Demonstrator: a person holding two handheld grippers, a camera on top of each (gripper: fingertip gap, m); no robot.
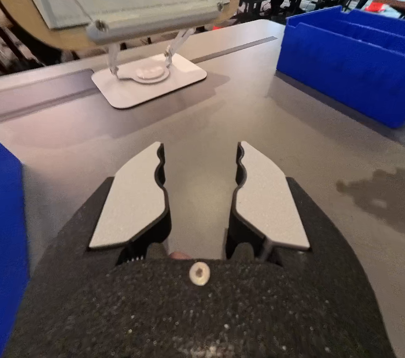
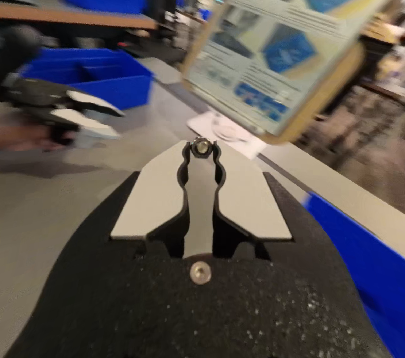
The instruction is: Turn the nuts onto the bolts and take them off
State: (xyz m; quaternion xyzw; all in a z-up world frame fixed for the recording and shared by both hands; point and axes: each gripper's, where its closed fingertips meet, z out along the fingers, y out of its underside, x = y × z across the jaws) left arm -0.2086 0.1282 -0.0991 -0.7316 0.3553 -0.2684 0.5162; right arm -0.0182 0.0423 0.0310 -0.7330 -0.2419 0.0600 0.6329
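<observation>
My right gripper is shut on a small metal nut or bolt end, held at the fingertips above the grey table; I see its round shiny face with a dark hex rim, and cannot tell whether a bolt sits inside it. My left gripper is open and empty, low over the grey table. It also shows blurred at the left of the right wrist view, with its jaws apart. No other nuts or bolts show.
A blue bin stands at the right in the left wrist view, and another blue edge at the left. A picture sheet on a white stand is ahead. In the right wrist view, a divided blue bin and a blue edge.
</observation>
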